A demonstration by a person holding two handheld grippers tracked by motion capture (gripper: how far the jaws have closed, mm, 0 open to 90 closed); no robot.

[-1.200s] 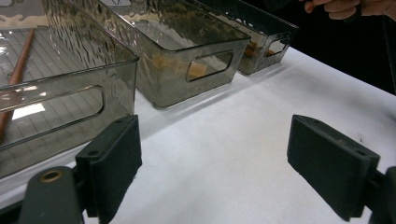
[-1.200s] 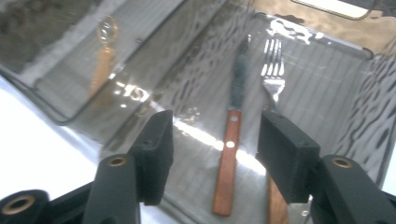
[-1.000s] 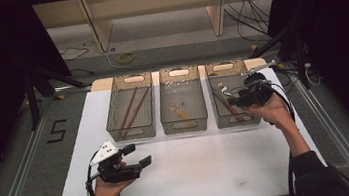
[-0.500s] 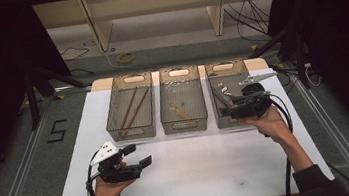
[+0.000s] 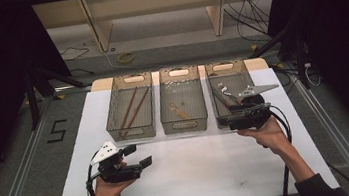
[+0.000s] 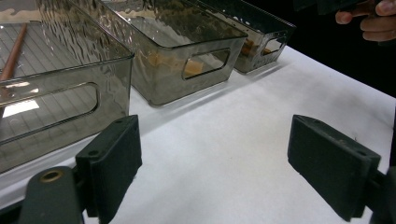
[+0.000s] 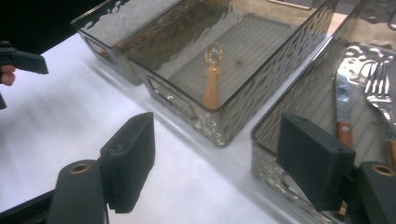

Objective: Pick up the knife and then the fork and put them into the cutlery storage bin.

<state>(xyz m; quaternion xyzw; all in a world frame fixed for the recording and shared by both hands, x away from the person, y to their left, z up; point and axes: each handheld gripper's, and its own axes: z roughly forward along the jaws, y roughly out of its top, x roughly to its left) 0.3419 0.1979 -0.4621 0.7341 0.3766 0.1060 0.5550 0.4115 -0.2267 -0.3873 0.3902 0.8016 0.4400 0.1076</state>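
The right gripper (image 5: 221,121) hung at the near end of the right see-through smoky plastic bin (image 5: 228,74). Its jaws had just been opening and stood wide apart with nothing between them. Inside that bin lay a wooden-handled knife (image 7: 343,105) and a wooden-handled fork (image 7: 383,100). The middle bin (image 5: 179,81) held a small wooden spoon (image 7: 211,86). The left bin (image 5: 131,113) held brown sticks (image 5: 130,111). The left gripper (image 5: 138,155) was let go too, jaws wide and empty, low over the white table (image 5: 196,168).

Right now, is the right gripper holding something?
No, the right gripper is open, with nothing between its pads.
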